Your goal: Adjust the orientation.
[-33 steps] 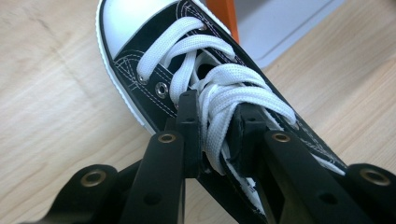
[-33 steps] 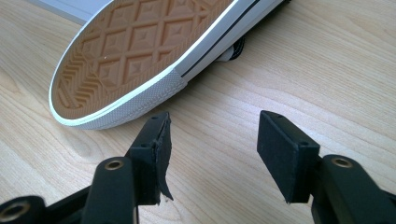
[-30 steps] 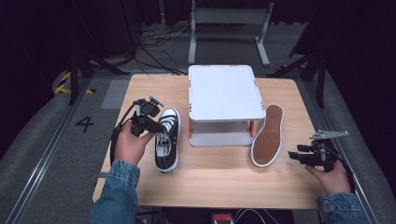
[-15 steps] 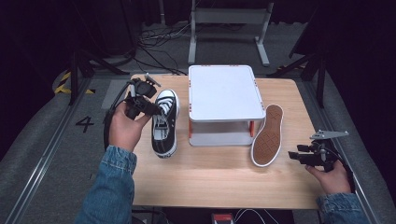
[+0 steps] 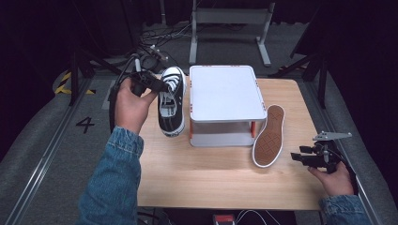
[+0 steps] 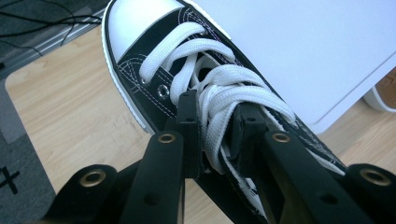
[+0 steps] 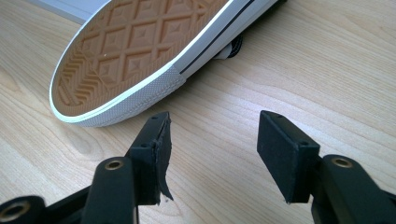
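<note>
My left gripper [image 5: 157,86] is shut on a black canvas sneaker [image 5: 170,101] with white laces, held up off the table just left of the white stand [image 5: 225,91]. In the left gripper view the jaws pinch the laces and tongue of that sneaker [image 6: 205,93], toe pointing away. A second sneaker [image 5: 268,136] leans on its side against the stand's right leg, brown sole facing out. My right gripper [image 5: 300,157] rests low at the table's right edge, open, its jaws empty and pointing at that sole [image 7: 140,51].
The wooden table [image 5: 211,178] has bare room in front of the stand. The stand has a lower shelf [image 5: 220,139] under its white top. A metal frame [image 5: 230,18] and cables lie on the floor behind.
My left hand has lifted the black sneaker off the table and carried it up and away, toward the stand's far left corner. The right gripper has stayed put.
</note>
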Demonstrator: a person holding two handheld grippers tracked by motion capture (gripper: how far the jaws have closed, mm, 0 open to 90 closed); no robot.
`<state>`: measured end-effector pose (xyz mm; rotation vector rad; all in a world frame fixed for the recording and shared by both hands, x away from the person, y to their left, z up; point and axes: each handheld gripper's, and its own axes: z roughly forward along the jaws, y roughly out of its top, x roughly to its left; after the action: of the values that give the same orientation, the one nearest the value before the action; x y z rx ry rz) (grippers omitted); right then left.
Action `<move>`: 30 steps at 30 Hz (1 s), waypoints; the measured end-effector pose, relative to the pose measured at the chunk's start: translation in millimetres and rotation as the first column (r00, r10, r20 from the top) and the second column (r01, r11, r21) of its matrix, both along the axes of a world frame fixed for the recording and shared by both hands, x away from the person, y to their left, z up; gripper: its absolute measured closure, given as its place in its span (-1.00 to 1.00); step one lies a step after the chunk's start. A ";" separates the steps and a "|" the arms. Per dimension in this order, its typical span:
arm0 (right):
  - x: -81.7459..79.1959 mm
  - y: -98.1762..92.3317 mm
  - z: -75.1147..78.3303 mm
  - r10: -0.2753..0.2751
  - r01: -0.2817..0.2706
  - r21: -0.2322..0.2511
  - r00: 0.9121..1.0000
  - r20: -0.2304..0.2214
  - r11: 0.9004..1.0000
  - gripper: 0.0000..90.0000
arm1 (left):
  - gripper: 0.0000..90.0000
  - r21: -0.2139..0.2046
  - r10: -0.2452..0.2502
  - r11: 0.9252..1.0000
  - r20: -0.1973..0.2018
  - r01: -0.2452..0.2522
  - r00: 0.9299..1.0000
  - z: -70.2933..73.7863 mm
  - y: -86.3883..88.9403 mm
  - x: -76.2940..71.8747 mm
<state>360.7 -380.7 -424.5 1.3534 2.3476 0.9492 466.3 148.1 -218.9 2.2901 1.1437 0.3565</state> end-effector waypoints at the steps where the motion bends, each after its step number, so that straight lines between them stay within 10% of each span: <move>1: 0.0 0.2 -0.1 0.002 -0.002 0.001 1.000 0.000 1.000 0.02 | 0.71 0.003 -0.003 1.000 0.001 0.003 1.000 2.1 -2.8 1.8; 30: -7.5 -10.6 -0.1 -0.015 0.015 0.013 1.000 0.002 1.000 0.02 | 0.76 0.024 -0.069 0.997 0.028 0.068 0.997 9.9 -109.0 65.9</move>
<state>353.2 -391.3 -424.6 1.3723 2.3301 0.9630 532.1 39.1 -208.9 2.3299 1.0491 0.3772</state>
